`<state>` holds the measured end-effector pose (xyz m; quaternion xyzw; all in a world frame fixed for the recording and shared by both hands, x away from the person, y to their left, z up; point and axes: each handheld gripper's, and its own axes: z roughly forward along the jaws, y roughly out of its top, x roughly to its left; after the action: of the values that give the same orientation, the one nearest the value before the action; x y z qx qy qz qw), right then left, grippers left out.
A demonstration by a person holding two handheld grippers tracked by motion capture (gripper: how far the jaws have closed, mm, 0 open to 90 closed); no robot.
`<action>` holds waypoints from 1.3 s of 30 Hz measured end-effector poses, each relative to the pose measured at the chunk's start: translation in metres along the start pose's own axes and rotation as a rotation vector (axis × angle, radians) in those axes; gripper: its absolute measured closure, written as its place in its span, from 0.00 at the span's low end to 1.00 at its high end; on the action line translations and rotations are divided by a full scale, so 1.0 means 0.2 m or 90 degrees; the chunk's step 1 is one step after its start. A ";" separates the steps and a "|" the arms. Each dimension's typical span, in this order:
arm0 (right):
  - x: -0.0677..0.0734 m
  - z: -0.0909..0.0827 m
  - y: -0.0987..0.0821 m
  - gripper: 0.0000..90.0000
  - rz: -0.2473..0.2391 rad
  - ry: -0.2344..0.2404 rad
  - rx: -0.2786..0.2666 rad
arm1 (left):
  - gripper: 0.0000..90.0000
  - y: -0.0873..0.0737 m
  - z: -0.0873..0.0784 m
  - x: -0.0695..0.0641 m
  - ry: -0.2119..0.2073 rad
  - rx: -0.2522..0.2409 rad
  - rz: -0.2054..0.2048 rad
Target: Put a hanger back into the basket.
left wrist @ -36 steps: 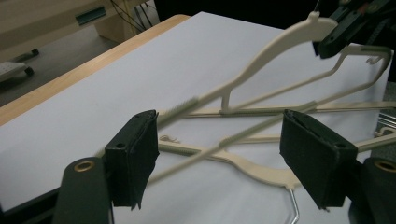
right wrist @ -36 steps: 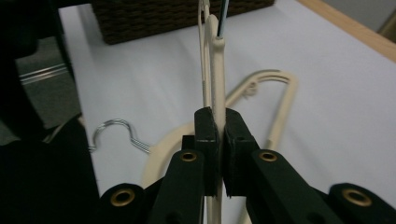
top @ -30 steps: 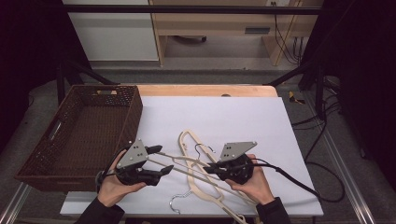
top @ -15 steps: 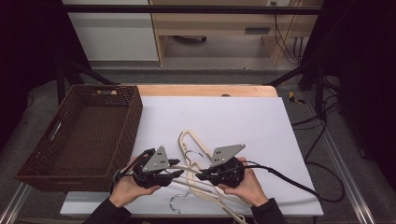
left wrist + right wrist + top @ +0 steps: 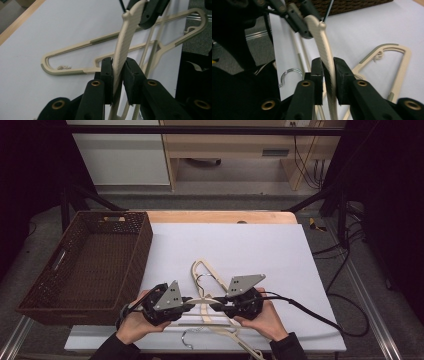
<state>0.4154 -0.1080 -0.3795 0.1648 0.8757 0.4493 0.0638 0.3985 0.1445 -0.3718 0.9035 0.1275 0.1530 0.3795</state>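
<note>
A cream plastic clothes hanger (image 5: 202,301) is gripped at 2 points above the white bench (image 5: 280,250): the left hand-held gripper (image 5: 117,75), jaws just closing, and the right hand-held gripper (image 5: 328,75), jaws just easing, are both clamped on its ribbed arm. If the 2 are pulled unevenly, the arm could slip out, or the other cream hanger (image 5: 207,270) tangled beneath could be dragged along.

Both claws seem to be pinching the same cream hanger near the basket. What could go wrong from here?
The held hanger lies across another hanger on the table, so lifting might drag that one along. The left claw and right claw each pinch only a thin strip, so it could twist or slip. The basket wall is close and might catch a swinging end.
</note>
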 end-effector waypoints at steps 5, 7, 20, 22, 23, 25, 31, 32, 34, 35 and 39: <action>-0.01 -0.01 -0.01 0.70 -0.002 -0.034 -0.017 | 0.95 0.00 0.00 -0.01 -0.040 -0.006 -0.025; -0.01 -0.01 -0.01 0.67 0.002 -0.042 -0.019 | 0.96 0.00 -0.01 -0.01 -0.053 -0.011 -0.038; -0.04 -0.15 -0.03 0.38 0.041 -0.115 -0.097 | 0.97 -0.03 -0.12 0.04 -0.013 -0.063 -0.134; -0.06 -0.20 -0.04 0.33 0.053 -0.135 -0.121 | 0.97 -0.03 -0.14 0.05 -0.001 -0.070 -0.144; -0.06 -0.20 -0.04 0.33 0.053 -0.135 -0.121 | 0.97 -0.03 -0.14 0.05 -0.001 -0.070 -0.144; -0.08 -0.26 -0.07 0.26 0.071 -0.168 -0.141 | 0.97 -0.03 -0.18 0.07 0.018 -0.080 -0.152; -0.13 -0.33 -0.12 0.18 0.113 -0.208 -0.159 | 0.96 -0.03 -0.27 0.09 0.043 -0.102 -0.158; -0.14 -0.35 -0.14 0.15 0.126 -0.218 -0.156 | 0.97 -0.01 -0.31 0.11 0.054 -0.113 -0.161; -0.15 -0.35 -0.15 0.15 0.132 -0.225 -0.152 | 0.97 0.00 -0.36 0.12 0.066 -0.127 -0.161; -0.16 -0.35 -0.16 0.14 0.136 -0.228 -0.150 | 0.97 0.01 -0.39 0.13 0.071 -0.134 -0.160; -0.17 -0.37 -0.19 0.12 0.150 -0.244 -0.147 | 0.96 0.03 -0.48 0.18 0.081 -0.153 -0.165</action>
<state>0.4187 -0.1976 -0.3685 0.3398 0.7650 0.5115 0.1942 0.3971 0.2148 -0.2975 0.8162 0.2477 0.1737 0.4922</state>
